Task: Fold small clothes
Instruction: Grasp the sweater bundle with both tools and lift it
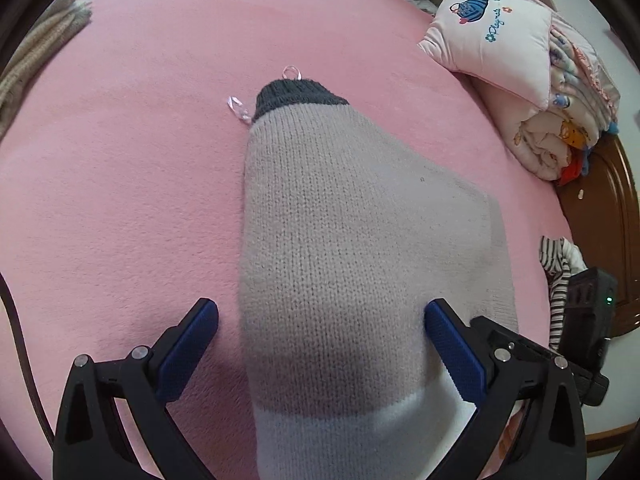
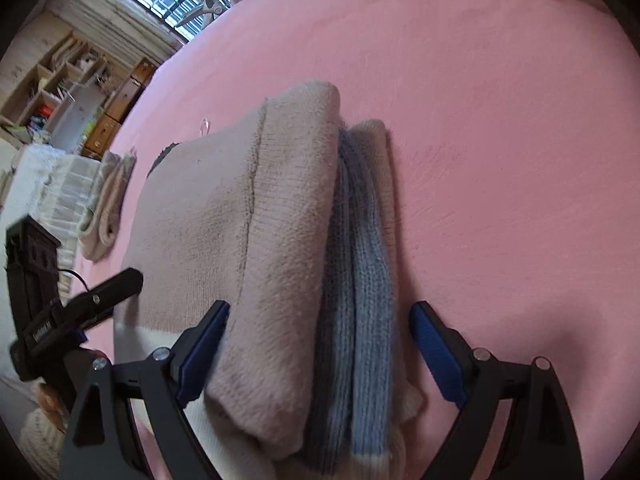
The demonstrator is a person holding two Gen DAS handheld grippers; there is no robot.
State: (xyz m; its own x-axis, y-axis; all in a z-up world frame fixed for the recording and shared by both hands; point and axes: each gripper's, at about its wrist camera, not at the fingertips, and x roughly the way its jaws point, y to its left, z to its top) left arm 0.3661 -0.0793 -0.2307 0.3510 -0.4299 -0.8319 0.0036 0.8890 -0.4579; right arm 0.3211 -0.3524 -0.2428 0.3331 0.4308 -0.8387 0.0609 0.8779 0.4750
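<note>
A small grey-pink knit sweater [image 1: 344,216] with a dark grey collar [image 1: 296,94] and a white hem band lies on the pink bed sheet [image 1: 120,168]. My left gripper [image 1: 321,320] is open, its blue pads either side of the sweater's lower part. In the right wrist view the sweater [image 2: 280,248] shows a folded sleeve with a blue ribbed cuff [image 2: 366,280] along its right side. My right gripper [image 2: 320,328] is open, straddling that folded sleeve. The left gripper [image 2: 80,308] also shows at the left of the right wrist view.
A folded quilt and pink pillow [image 1: 516,60] sit at the right by the wooden bed frame [image 1: 612,216]. A striped garment [image 1: 560,276] lies at the right edge. A beige knit item [image 2: 106,208] lies at the sheet's left side. Shelves and drawers [image 2: 80,92] stand beyond.
</note>
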